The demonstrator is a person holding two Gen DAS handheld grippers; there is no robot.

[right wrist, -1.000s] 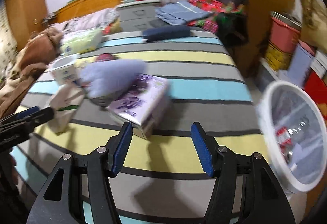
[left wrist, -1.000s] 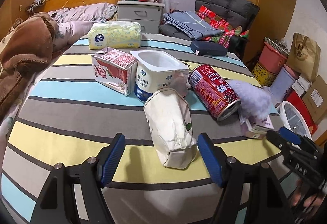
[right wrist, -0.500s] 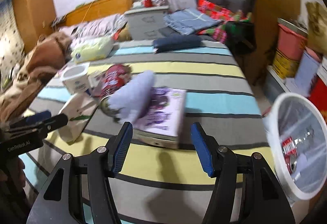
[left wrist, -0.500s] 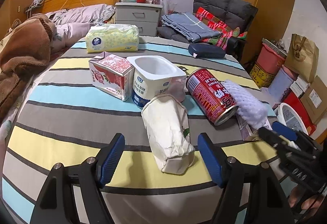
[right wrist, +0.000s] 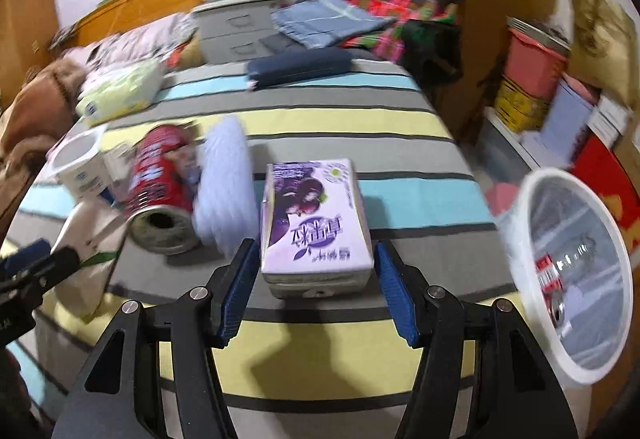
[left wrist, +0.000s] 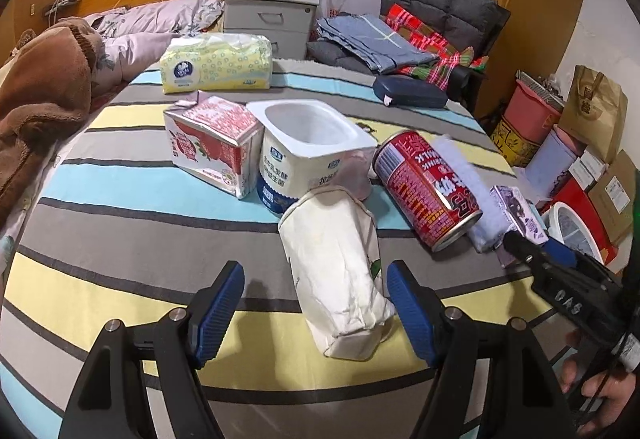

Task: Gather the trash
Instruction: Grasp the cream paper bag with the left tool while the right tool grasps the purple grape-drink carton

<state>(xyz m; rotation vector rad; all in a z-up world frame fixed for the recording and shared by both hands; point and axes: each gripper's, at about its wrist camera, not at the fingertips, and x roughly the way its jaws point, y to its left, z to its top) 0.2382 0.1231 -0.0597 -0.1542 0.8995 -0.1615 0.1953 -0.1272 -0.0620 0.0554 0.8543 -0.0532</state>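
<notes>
The right gripper (right wrist: 314, 289), jaws wide and not yet pressing, straddles the near end of the purple carton (right wrist: 314, 217) lying flat on the striped bedspread (right wrist: 340, 351), likely light and crushable, best pinched gently across its long side walls.

Left claw (left wrist: 316, 303) and right claw (right wrist: 314, 291) both angle downward, jaws apart, nothing clamped between their pads.

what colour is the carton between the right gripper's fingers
Purple and white, with a dark grape picture: the carton shows best in the right wrist view.
</notes>
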